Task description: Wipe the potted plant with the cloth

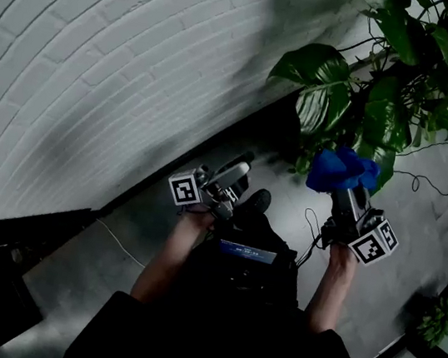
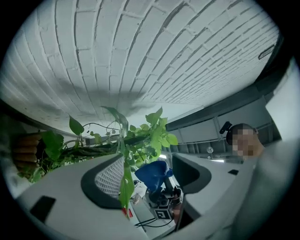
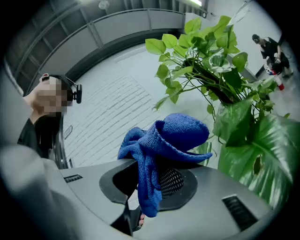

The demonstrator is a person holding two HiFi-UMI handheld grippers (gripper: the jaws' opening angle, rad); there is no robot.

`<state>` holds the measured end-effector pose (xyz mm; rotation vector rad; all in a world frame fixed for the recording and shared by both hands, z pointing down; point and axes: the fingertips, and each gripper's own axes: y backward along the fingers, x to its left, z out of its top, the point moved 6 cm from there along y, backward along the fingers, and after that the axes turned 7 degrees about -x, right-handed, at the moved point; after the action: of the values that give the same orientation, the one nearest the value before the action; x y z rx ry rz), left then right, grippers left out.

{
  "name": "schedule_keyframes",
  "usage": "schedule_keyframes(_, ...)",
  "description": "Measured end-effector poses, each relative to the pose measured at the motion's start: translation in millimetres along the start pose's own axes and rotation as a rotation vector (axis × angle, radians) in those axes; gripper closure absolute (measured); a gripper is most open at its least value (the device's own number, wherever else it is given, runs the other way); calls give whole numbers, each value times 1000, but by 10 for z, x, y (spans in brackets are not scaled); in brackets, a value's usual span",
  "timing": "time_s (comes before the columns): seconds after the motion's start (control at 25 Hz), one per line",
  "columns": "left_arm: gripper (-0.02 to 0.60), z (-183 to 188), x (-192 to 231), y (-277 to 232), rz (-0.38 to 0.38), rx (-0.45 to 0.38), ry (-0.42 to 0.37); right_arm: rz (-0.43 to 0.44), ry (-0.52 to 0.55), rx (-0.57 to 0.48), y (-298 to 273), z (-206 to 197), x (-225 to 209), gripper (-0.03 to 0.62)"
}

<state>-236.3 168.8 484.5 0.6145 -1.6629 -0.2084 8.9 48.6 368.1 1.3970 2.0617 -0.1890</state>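
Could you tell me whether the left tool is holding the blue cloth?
No, the cloth is clamped in the right tool, while the left tool stands open.

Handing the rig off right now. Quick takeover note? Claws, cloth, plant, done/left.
Left claw: jaws apart, gripping nothing. A thin hanging leaf dangles between them, near one pad.
Right claw: shut on the blue cloth, which is bunched above the jaws.
Potted plant: straight ahead by the brick wall. The cloth is close beside the big lower leaves; contact unclear.
Done: cloth is in the claw and at the plant.
Left: the wiping. Can't tell which leaves, if any, are already wiped.
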Motion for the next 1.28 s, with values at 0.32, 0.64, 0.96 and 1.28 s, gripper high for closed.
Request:
schedule_keyframes(0.32, 239, 200, 655, -956, 78, 80, -16, -29, 147, -90, -431, 736, -661, 487)
schedule_keyframes(0.64, 183, 216, 1100, -1534, 140, 98, -5, -122, 226, -71, -714, 984, -1070, 487)
schedule_keyframes(0.96, 257, 81, 1326, -1968, 54, 238, 134, -173, 323, 45, -1242, 859, -1180, 486)
schedule_keyframes(1.28, 509, 226, 1239, -2053, -81, 279, 267, -280, 424, 237, -1855, 400, -1548, 485)
